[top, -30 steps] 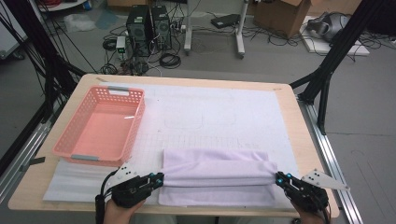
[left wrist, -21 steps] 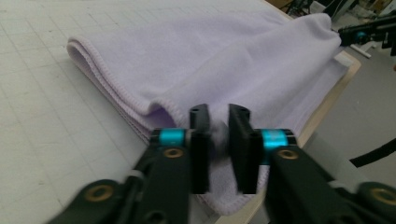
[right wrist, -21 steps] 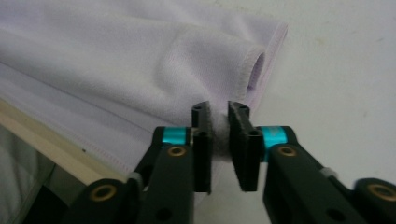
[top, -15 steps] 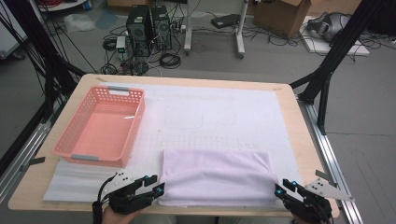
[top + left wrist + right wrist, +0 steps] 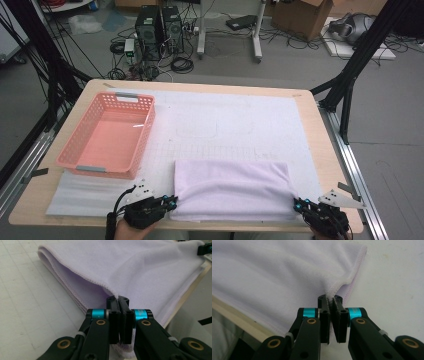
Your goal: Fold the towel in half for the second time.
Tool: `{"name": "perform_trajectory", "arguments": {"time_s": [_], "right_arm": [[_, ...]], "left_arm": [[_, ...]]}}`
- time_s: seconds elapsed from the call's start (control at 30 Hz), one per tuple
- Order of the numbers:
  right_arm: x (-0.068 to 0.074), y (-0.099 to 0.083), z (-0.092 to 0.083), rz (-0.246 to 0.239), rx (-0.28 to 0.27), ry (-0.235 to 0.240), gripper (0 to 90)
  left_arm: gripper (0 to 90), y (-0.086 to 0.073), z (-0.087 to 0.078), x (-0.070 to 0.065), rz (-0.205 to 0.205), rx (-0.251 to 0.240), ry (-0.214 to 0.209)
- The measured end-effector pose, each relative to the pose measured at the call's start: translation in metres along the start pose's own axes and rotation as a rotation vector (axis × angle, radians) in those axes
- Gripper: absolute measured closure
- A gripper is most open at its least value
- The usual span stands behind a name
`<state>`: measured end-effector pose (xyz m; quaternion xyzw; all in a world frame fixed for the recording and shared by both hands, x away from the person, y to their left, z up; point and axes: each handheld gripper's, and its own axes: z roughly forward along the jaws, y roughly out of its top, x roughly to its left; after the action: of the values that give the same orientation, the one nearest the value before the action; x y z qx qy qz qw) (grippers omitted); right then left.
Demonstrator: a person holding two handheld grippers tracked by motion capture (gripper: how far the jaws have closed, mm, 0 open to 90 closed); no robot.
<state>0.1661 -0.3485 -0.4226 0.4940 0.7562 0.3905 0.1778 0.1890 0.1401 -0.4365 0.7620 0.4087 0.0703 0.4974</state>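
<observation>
Far left of the pale wooden surface [image 5: 320, 150]: an empty pink plastic lattice basket [image 5: 107, 135], standing on a white gridded mat [image 5: 225, 125], well apart from the cloth

Near edge, left: left gripper [image 5: 170, 202], hand below it at the frame bottom. Its jaws have just been closing; in the left gripper view they are pressed together on the hemmed edge of a folded lavender fleece cloth [image 5: 140, 272], pinching its near-left corner

Centre: cloth [image 5: 232, 187] lies flat, folded in layers, a wide rectangle along the near edge of the mat, between the two grippers

Near edge, right: right gripper [image 5: 300, 205]. Jaws likewise just been closing, now clamped on the cloth's stitched near-right corner [image 5: 287, 270], which puckers where pinched
</observation>
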Motion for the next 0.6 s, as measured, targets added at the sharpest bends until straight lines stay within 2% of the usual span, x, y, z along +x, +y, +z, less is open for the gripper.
{"name": "perform_trajectory", "arguments": {"time_s": [0.2,0.27,0.33,0.4,0.43,0.47,0.5,0.53,0.6], "right_arm": [[0.002,0.0,-0.014,0.016,-0.01,0.031,85.1],[0.003,-0.003,-0.016,0.024,-0.001,0.032,85.0],[0.002,-0.005,-0.017,0.029,0.013,0.035,81.9],[-0.001,-0.008,-0.014,0.056,0.054,0.032,72.6],[-0.002,-0.009,-0.013,0.063,0.056,0.028,67.1],[-0.004,-0.01,-0.014,0.084,0.042,0.023,60.6],[-0.006,-0.01,-0.015,0.112,0.017,0.011,58.0],[-0.008,-0.008,-0.017,0.126,-0.004,0.01,57.9],[-0.011,-0.005,-0.019,0.122,-0.041,-0.008,56.6]], "left_arm": [[87.5,-0.001,-0.017,0.008,-0.061,-0.038,-0.047],[87.4,-0.003,-0.018,0.01,-0.074,-0.03,-0.054],[86.2,-0.005,-0.014,0.011,-0.069,0.0,-0.067],[76.4,-0.006,-0.012,0.011,-0.07,-0.007,-0.047],[67.9,-0.005,-0.013,0.011,-0.067,-0.02,-0.035],[59.4,-0.003,-0.013,0.012,-0.061,-0.04,-0.016],[54.9,-0.001,-0.014,0.012,-0.051,-0.057,-0.008],[53.7,0.001,-0.013,0.013,-0.039,-0.066,-0.003],[50.9,0.007,-0.01,0.015,-0.029,-0.086,0.008]]}}
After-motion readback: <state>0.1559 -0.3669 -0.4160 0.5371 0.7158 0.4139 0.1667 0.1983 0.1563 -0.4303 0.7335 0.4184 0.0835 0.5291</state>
